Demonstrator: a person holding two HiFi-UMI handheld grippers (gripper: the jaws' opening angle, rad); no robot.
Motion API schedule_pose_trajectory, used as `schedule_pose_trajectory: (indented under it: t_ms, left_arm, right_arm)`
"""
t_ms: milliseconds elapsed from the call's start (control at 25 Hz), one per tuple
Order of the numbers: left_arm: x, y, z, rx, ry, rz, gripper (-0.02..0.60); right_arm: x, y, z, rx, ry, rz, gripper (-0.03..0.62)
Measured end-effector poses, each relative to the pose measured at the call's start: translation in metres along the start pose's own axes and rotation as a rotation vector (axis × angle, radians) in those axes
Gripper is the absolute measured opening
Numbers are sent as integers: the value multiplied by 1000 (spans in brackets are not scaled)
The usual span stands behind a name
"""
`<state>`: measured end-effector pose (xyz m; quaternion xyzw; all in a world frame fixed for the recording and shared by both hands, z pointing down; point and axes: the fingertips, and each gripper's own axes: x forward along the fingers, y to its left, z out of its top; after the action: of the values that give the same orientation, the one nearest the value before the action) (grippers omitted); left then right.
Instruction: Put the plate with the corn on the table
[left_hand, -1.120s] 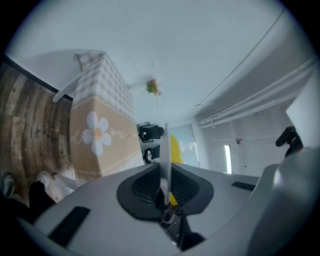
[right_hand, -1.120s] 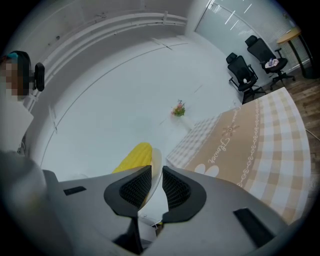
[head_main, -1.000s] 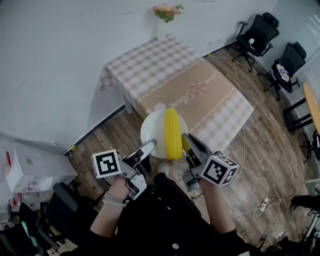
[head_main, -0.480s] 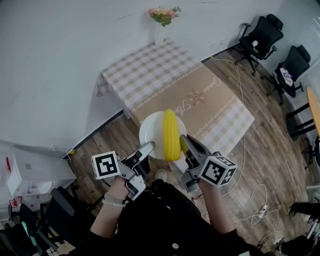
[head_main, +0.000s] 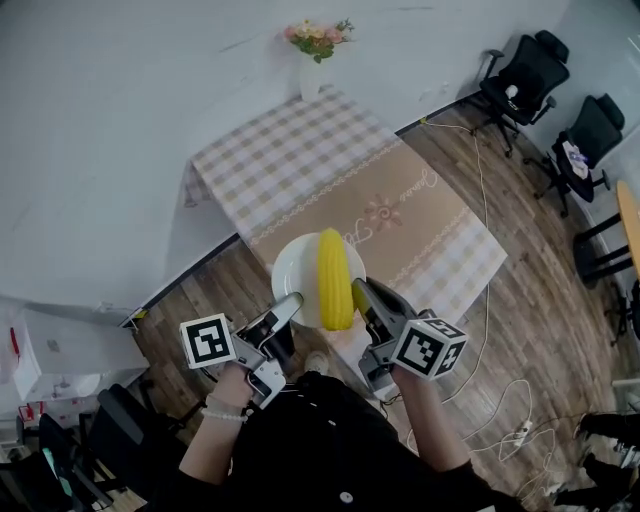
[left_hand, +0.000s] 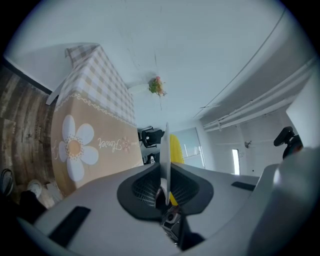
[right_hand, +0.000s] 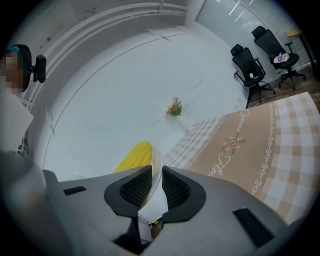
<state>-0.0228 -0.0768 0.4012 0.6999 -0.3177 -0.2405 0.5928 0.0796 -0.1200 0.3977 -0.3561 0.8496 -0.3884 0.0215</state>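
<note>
Now the plate (head_main: 290, 275) sits a little further toward the surface (head_main: 400, 200) than a second ago, its far rim reaching over the edge at the surface's 6 o'clock side, while most of it hangs above the wooden floor (head_main: 215, 290). The corn (head_main: 334, 280) lies lengthwise on it and has not rolled. The left gripper (head_main: 290, 305) stays clenched on the rim at about 7 o'clock and the right gripper (head_main: 358, 293) at about 5 o'clock; each gripper view shows the thin white rim pinched between the pads. The flower vase (head_main: 317, 40) stands well clear at the 12 o'clock end. By my reckoning the carry is nearly over, and setting down comes next.
</note>
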Motion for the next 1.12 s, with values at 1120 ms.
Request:
schedule_pose_trajectory:
  t_ms: [1120]
  left_arm:
    - [49, 44, 10, 56, 91, 116, 29]
  right_arm:
    - [15, -55, 7, 18, 19, -84, 86]
